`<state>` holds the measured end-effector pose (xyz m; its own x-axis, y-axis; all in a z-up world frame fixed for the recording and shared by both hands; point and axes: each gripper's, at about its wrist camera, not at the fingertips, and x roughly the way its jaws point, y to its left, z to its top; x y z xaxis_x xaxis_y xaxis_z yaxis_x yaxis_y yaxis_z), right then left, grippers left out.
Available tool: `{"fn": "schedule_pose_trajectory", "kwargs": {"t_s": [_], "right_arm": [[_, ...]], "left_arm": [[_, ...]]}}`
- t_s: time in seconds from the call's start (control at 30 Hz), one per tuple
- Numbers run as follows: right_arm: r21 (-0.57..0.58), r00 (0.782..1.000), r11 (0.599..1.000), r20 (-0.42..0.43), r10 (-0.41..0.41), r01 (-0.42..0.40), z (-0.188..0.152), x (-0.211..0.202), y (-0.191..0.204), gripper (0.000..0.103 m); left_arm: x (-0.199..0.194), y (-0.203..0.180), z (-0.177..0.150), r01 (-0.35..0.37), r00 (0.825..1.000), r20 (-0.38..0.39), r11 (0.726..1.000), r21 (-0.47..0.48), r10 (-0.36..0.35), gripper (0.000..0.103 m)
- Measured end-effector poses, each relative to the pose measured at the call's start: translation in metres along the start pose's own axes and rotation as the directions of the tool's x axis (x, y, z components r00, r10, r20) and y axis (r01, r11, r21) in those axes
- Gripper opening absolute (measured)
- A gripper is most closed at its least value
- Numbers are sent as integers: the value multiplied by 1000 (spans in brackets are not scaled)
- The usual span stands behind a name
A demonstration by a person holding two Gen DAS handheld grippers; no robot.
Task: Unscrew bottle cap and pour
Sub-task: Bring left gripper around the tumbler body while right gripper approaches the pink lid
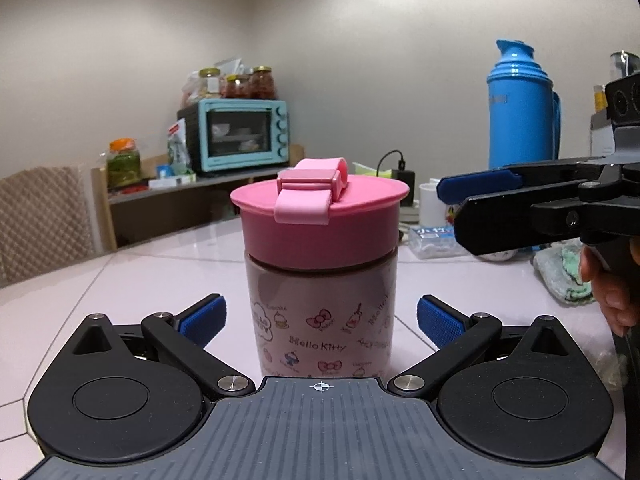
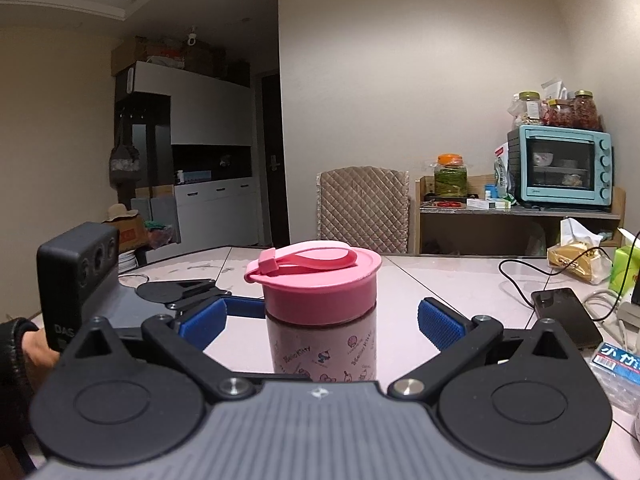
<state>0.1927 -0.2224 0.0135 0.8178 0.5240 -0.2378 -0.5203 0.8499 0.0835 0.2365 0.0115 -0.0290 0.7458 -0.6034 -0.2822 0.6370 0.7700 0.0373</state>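
The short pink bottle with cartoon prints on its body (image 1: 320, 320) stands upright on the pale glossy counter (image 1: 120, 280), and its wide pink screw cap with a soft carrying loop (image 1: 320, 216) is still on. The left gripper (image 1: 320, 322) has its jaws wide apart, one blue pad on each side of the body, and neither pad touches it. The right gripper (image 2: 320, 320) is also spread open at about the height of the cap's lower edge; its pads do not touch either. In the left view it comes in from the right side, near the cap but apart from it.

I judge the step in hand is to take hold before any turning. A good order would be: first close the left jaws on the printed body, low enough that the pads stay off the cap, so the bottle cannot spin. Then bring the right jaws onto the straight side wall of the cap, under the wide rim, and not on the loop (image 2: 308, 260), which is soft and would only bend. The cap looks smooth, so a firm, centred grip is needed, otherwise the pads may slip. Turning should follow the bottle's upright axis, or the bottle may tip on the shiny surface.

I cannot tell how much liquid is inside, and no receiving cup is clearly seen.
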Motion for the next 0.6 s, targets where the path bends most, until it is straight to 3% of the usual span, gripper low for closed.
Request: {"fn": "schedule_pose_trajectory", "kwargs": {"t_s": [0.6], "right_arm": [[-11, 1000, 1000, -24, 12, -12, 0, 24, -4, 103]], "left_arm": [[10, 7, 1, 49, 999, 13, 999, 5, -49, 103]]}}
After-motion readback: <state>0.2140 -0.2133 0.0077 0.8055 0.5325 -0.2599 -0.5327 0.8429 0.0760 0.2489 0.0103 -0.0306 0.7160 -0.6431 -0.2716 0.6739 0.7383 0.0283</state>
